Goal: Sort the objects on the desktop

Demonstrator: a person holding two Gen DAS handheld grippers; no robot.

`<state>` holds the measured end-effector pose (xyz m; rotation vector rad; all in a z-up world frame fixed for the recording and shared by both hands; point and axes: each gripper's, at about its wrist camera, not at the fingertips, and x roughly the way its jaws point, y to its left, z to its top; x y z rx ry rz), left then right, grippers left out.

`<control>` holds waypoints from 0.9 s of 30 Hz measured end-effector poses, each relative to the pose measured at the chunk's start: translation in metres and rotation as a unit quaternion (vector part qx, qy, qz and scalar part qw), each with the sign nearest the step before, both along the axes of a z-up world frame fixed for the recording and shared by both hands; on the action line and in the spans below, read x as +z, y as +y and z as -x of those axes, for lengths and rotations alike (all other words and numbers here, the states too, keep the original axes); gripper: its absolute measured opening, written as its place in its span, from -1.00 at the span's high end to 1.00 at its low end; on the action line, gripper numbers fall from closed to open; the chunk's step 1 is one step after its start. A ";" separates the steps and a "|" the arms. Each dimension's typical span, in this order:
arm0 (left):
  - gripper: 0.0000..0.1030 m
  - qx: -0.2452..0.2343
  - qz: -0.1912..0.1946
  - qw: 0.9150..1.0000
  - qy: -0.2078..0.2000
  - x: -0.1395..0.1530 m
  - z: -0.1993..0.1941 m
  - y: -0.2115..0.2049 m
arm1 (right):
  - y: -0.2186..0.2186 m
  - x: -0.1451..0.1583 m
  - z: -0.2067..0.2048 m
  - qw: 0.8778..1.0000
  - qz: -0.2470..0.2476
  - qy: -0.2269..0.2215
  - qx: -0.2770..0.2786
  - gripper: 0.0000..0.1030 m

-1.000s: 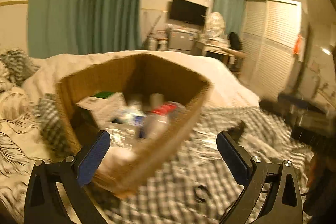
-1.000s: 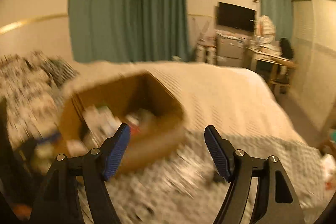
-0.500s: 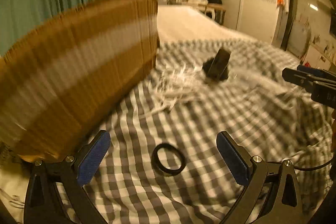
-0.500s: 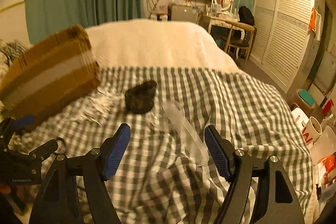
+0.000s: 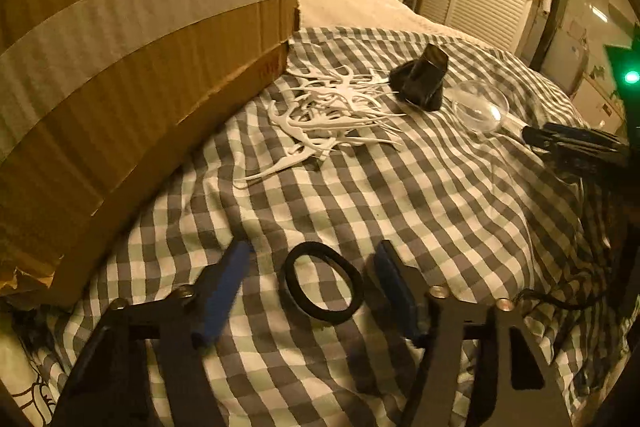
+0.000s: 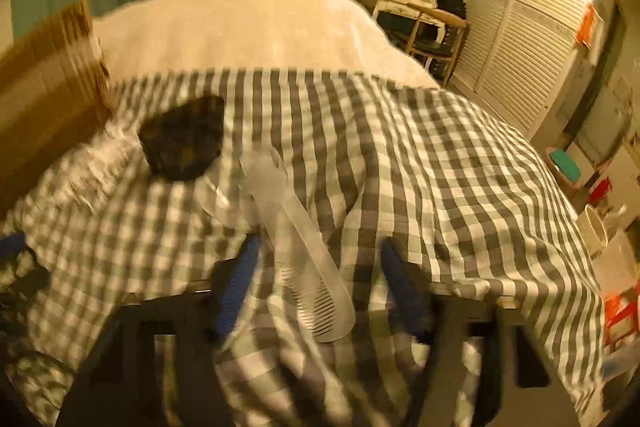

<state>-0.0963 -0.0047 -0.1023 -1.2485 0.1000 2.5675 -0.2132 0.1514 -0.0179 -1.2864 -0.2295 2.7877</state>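
My left gripper (image 5: 312, 259) is open, low over the checked cloth (image 5: 460, 195), with a black hair tie (image 5: 323, 283) lying between its blue fingers. My right gripper (image 6: 318, 259) is open, with a clear plastic comb (image 6: 304, 259) lying between its fingers, not gripped. A pile of white plastic picks (image 5: 332, 111), a black crumpled object (image 5: 420, 79) and a clear round scoop (image 5: 478, 105) lie farther off. The black object also shows in the right wrist view (image 6: 182, 139). A big cardboard box (image 5: 132, 75) stands at the left.
The right gripper's fingers (image 5: 576, 143) show at the right edge of the left wrist view. Beyond the cloth lies a cream bedspread (image 6: 248, 27). A wardrobe (image 6: 528, 19) and a dressing table (image 6: 416, 11) stand past the bed. Cups and small items (image 6: 596, 227) sit off the bed's right side.
Both grippers have dropped toward the cloth and narrowed. The hair tie now lies between the left fingers and the comb between the right fingers. One second ago both looked into the box.
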 end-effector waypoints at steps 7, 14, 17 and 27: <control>0.32 -0.021 0.003 1.000 -0.008 -0.003 0.001 0.006 | -0.014 -0.015 0.004 0.999 -0.018 -0.027 0.035 0.09; 0.75 -0.020 -0.036 0.999 -0.031 0.000 0.007 -0.005 | -0.025 -0.017 0.000 0.998 -0.051 -0.026 0.036 0.48; 0.86 -0.018 -0.065 0.997 -0.042 0.003 0.012 -0.013 | -0.025 -0.010 -0.007 0.998 -0.059 -0.024 0.028 0.49; 0.93 0.003 -0.064 0.997 0.048 0.044 0.002 -0.030 | -0.012 0.036 -0.034 0.998 -0.057 0.007 -0.016 0.85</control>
